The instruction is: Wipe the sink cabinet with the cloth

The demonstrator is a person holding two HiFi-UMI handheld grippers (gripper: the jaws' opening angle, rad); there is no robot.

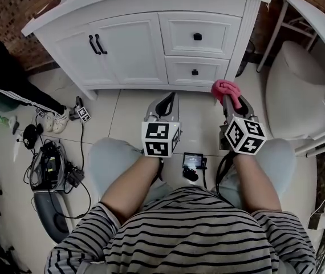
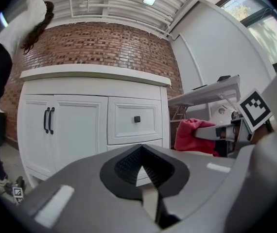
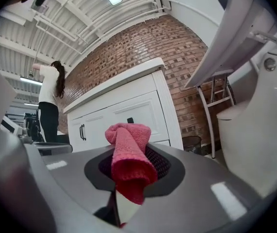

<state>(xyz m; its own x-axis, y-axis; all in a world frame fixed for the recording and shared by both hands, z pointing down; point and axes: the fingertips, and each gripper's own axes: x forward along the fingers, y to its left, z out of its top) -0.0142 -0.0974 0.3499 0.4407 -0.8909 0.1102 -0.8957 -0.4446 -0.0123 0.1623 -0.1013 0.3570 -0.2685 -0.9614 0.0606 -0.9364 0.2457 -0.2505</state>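
The white sink cabinet (image 1: pixel 151 39) stands against the brick wall, with two doors on the left and two drawers on the right; it also fills the left gripper view (image 2: pixel 90 120). A pink-red cloth (image 1: pixel 225 90) is pinched in my right gripper (image 1: pixel 228 100), which is shut on it and held short of the cabinet's lower right drawer. In the right gripper view the cloth (image 3: pixel 129 159) sticks up between the jaws. My left gripper (image 1: pixel 165 103) is shut with nothing in it, a little left of the right one, above the floor tiles.
A white toilet (image 1: pixel 305 96) stands at the right under a white folding table (image 1: pixel 311 16). A person in black trousers (image 1: pixel 14 84) stands at the left by the cabinet. Cables, a charger and bags (image 1: pixel 48 164) lie on the floor at the left.
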